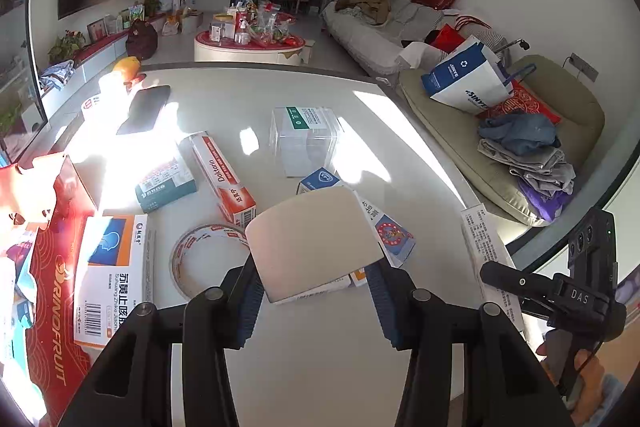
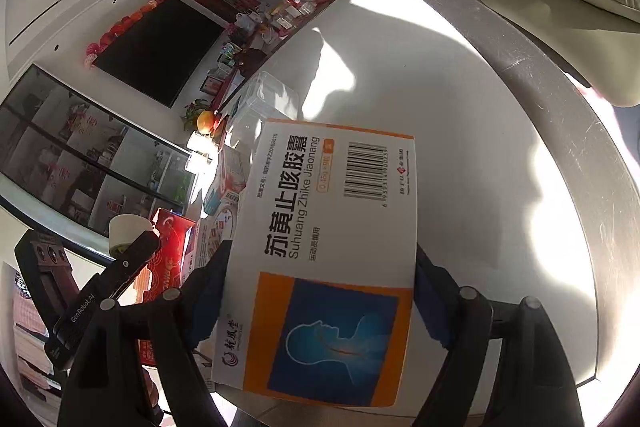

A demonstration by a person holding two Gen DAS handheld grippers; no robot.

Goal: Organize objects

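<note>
While left claw [image 1: 314, 291] clamps blank beige box [image 1: 312, 239], right claw [image 2: 320, 291] grips orange-white medicine box [image 2: 332, 247].

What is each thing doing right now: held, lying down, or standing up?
Left gripper: shut on the cream roll.
Right gripper: shut on the orange medicine box.
Tape ring: lying flat.
Daktarin box: lying flat, closed.
Clear plastic box: standing upright.
Phone: screen dark.

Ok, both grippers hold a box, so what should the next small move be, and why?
Probably carry the pale box in the left gripper forward toward the clear container: it is clamped above the table, and the container stands straight ahead. The right gripper holds its orange-and-white medicine box, so it can wait.
</note>
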